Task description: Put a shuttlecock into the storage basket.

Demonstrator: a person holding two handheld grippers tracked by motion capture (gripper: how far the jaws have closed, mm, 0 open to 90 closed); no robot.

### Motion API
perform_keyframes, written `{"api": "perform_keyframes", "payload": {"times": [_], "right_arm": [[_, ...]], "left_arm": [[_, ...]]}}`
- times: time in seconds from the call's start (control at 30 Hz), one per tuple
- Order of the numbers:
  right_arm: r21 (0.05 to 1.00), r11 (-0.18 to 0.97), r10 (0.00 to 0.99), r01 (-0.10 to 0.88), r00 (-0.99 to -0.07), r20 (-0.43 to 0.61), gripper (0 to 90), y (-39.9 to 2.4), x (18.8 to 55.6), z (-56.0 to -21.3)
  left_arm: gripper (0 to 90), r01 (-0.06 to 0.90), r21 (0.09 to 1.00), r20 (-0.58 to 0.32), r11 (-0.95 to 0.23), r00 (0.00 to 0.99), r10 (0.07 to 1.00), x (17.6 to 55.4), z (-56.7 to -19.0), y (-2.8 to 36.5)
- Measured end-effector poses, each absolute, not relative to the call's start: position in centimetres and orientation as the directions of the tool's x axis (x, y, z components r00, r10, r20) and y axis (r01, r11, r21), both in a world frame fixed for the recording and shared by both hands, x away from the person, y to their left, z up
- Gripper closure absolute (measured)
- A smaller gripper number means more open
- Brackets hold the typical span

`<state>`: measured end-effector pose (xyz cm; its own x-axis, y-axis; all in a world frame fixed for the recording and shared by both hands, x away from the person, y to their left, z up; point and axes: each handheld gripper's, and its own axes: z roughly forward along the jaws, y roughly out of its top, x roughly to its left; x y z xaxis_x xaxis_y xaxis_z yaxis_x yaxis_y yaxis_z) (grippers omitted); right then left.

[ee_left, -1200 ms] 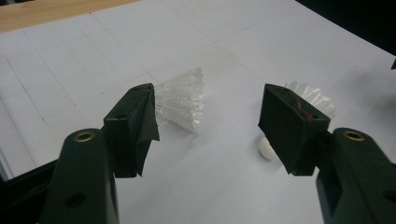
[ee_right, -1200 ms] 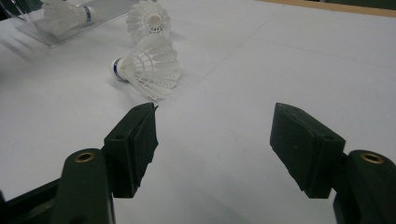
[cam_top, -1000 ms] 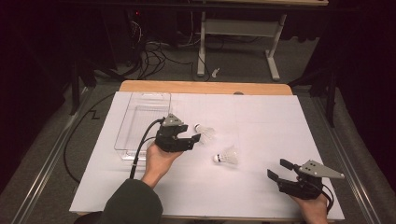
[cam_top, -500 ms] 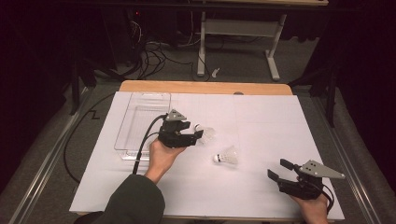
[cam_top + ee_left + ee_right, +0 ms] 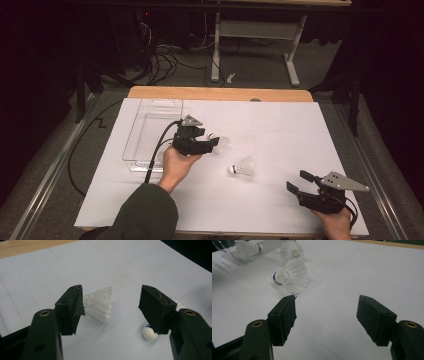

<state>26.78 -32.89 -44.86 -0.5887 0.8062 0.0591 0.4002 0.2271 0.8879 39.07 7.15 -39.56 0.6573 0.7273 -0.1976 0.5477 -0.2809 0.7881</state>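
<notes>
Shuttlecock (image 5: 98,305) lies on its side on the white sheet, feather skirt just past the left gripper's (image 5: 110,307) jaw tips, close against the inner face of the left-hand jaw; its cork end is hidden behind that jaw. Whether feathers and pad touch, cannot tell. Jaws of this gripper stand spread wide, nothing pinched between them. In the high view the same shuttlecock (image 5: 221,145) sits just off the tips of the left gripper (image 5: 207,145), which is held low over the sheet in the person's left hand (image 5: 176,165).

Second shuttlecock (image 5: 151,332) shows beyond and below the right-hand jaw of the left gripper, white cork with a blue band peeping out, skirt mostly hidden by the jaw. High view puts it (image 5: 243,167) apart from the first, between the two grippers, lying on its side.

From the right gripper (image 5: 327,315) it (image 5: 291,277) lies well ahead of the left-hand jaw tip, cork pointing left, skirt to the right. Jaws here spread wide too, bare sheet between them. Farther ahead, the first shuttlecock (image 5: 291,250) shows end-on.

Clear plastic tray (image 5: 150,131) lies behind the left gripper's body, its cable crossing it. A third shuttlecock (image 5: 248,248) lies at the tray's edge.

Right gripper (image 5: 300,182) hovers near the sheet's (image 5: 280,125) near edge, well away from all shuttlecocks.
</notes>
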Motion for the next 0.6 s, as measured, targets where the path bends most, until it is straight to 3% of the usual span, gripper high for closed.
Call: {"api": "perform_keyframes", "payload": {"times": [0.6], "right_arm": [[0.887, 0.228, 0.806, 0.4, -0.589, 0.059, 32.2, -32.8, 26.8, -44.9]], "left_arm": [[36.5, 0.564, 0.772, -0.192, -0.294, 0.647, 0.738, 40.2, -39.4, 6.6]]}}
